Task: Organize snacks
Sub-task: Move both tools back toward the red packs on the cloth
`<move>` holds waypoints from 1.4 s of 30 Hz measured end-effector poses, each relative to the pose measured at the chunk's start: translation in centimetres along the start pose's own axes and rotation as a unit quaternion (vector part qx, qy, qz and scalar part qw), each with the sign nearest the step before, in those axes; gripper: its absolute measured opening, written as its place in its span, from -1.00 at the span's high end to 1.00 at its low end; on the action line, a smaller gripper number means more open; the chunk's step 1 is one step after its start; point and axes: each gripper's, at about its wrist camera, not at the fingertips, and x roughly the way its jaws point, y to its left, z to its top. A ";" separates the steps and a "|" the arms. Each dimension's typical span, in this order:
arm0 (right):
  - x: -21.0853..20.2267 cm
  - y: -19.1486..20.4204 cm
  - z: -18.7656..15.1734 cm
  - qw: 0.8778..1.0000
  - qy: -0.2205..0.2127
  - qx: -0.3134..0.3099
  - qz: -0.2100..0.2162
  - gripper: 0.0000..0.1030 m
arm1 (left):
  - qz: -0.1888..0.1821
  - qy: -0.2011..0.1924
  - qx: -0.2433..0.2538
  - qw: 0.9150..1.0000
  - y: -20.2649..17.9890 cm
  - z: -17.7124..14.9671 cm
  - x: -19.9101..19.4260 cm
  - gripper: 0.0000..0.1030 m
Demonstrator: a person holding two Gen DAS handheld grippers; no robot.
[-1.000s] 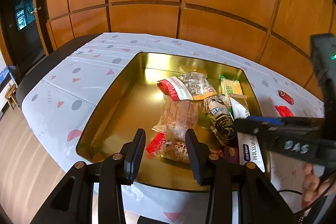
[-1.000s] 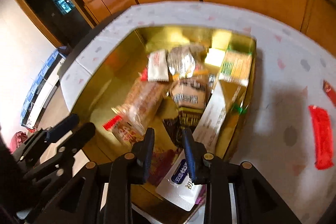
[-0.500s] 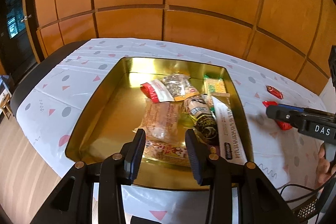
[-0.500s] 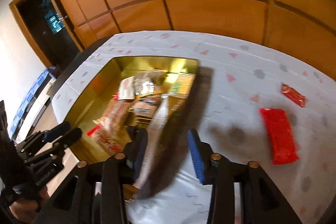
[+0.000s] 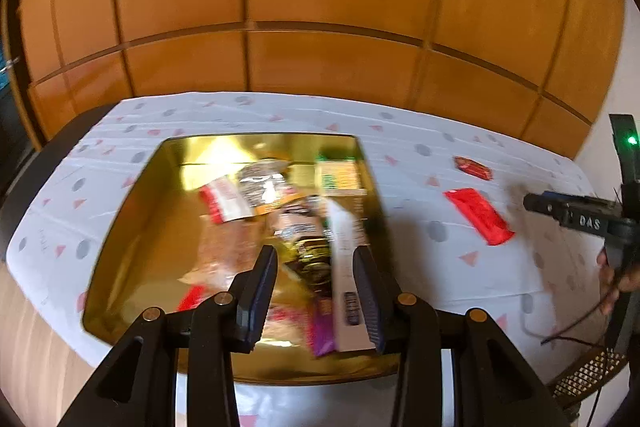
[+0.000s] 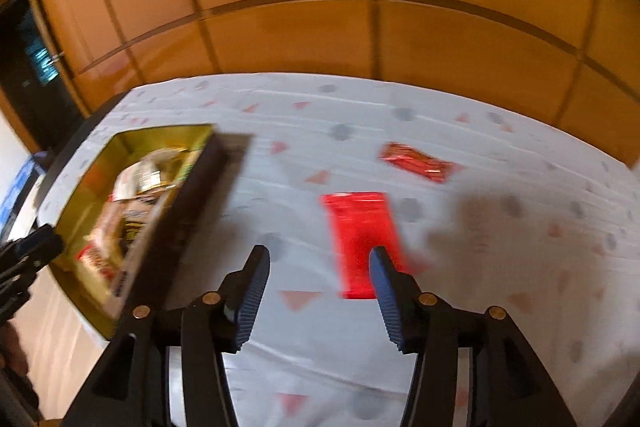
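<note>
Both views motion-blurred; wrapper print unreadable, and the packets piled in the gold tin [image 5: 132,227] overlap too much to count. Tin sits on the patterned tablecloth [image 6: 360,107], left of two red packets lying apart: a large flat red packet [image 6: 360,231] and a small red packet [image 6: 418,161] farther back. Right gripper [image 6: 318,279] empty above the cloth beside the large packet, its jaws having just been opening. Left gripper [image 5: 316,287] parted, empty, over the tin.

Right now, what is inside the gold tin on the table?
The gold tin holds a blurred pile of snack packets, with a long white packet along its right wall. Whatever lies beneath them is covered.
</note>
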 end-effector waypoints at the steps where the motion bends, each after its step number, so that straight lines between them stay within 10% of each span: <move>1: -0.2 -1.2 0.1 1.000 -0.001 0.006 -0.010 -0.04 | -0.003 0.001 0.006 1.000 -0.5 0.1 0.1 0.23; 21: 0.3 -18.3 -1.4 0.982 0.015 0.137 -0.130 -0.26 | -0.042 0.033 0.114 0.992 -10.6 1.0 2.8 0.23; 42: -1.7 -19.2 -0.5 0.979 -0.030 0.174 -0.102 -0.47 | -0.097 0.125 0.122 0.980 -17.0 1.5 8.6 0.23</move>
